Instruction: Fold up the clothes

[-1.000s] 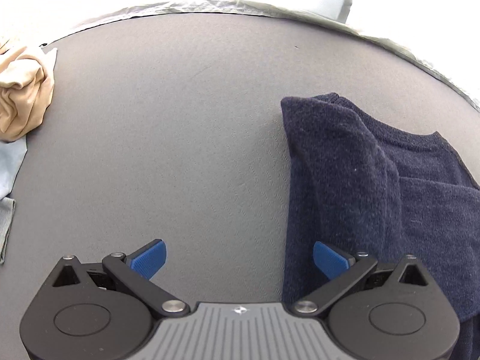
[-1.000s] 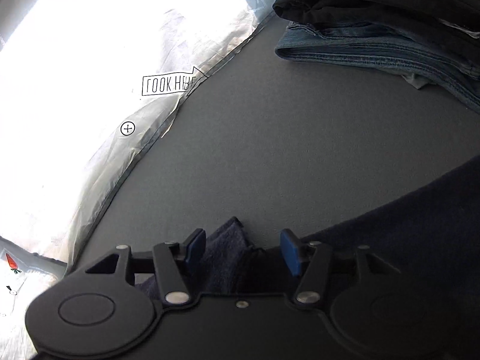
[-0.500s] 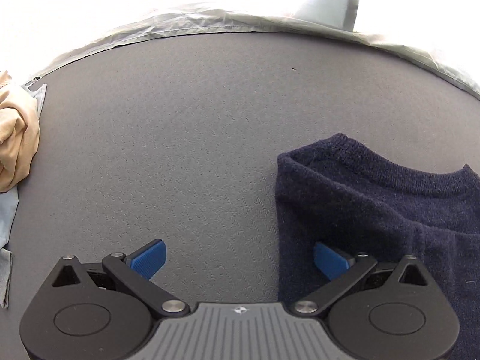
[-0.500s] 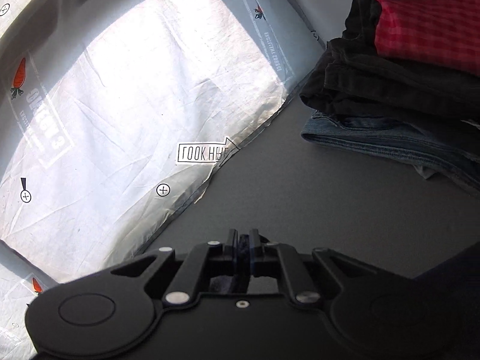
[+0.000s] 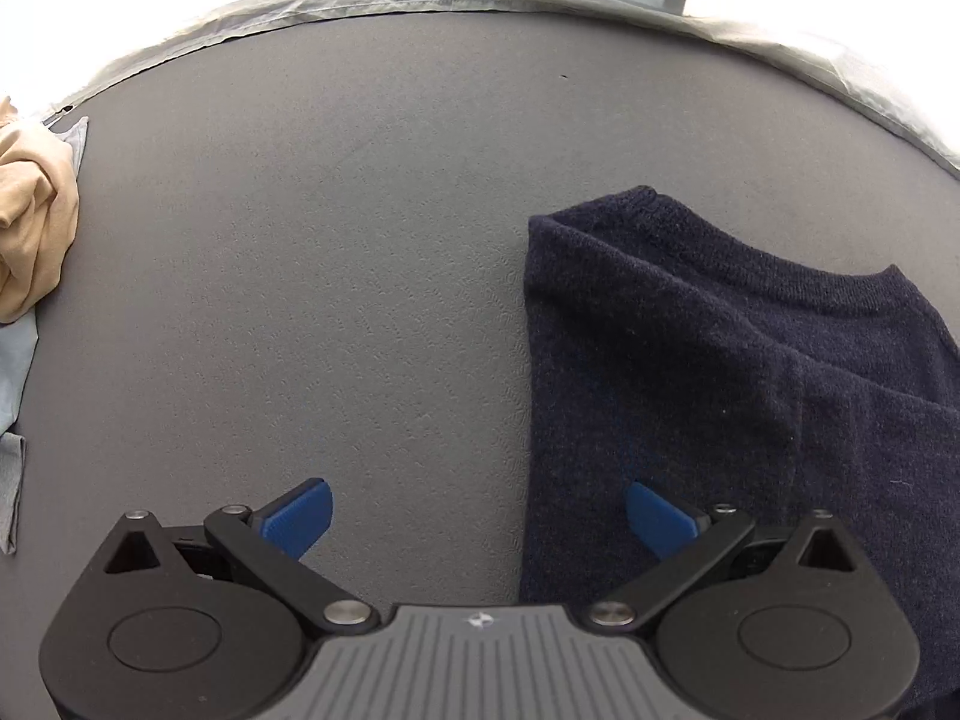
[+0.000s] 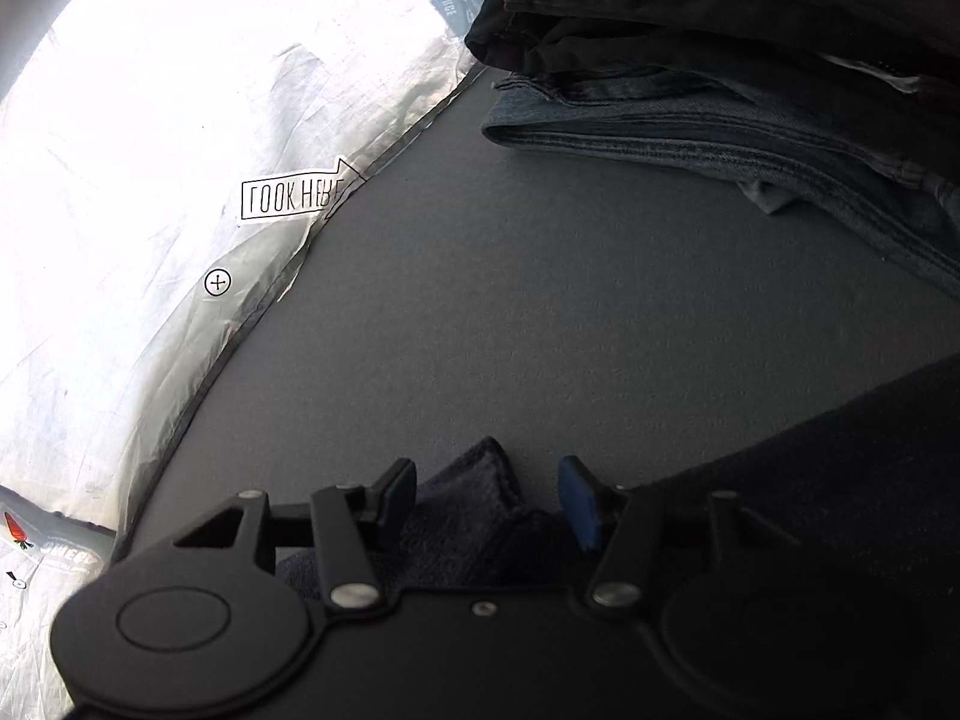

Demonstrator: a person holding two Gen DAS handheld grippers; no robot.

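A dark navy knit sweater [image 5: 720, 390] lies folded on the grey mat [image 5: 300, 240], filling the right half of the left wrist view. My left gripper [image 5: 480, 516] is open and points down over the sweater's left edge. Its left blue pad hangs over bare mat and its right pad over the knit, gripping nothing. In the right wrist view the right gripper [image 6: 489, 495] has its jaws opening. A bunched fold of the sweater [image 6: 474, 492] sits between the pads without being pressed. More of the sweater spreads to the lower right.
A crumpled tan garment [image 5: 30, 228] and a light blue cloth [image 5: 18, 360] lie at the mat's left edge. A stack of folded black trousers [image 6: 660, 12] over jeans [image 6: 690, 132] sits at the far right. A white printed sheet [image 6: 180, 180] borders the mat.
The right gripper shut on the sweater fold half a second ago and now stands apart from it again. The sweater's top edge has come down lower in the left view. The left gripper stays open.
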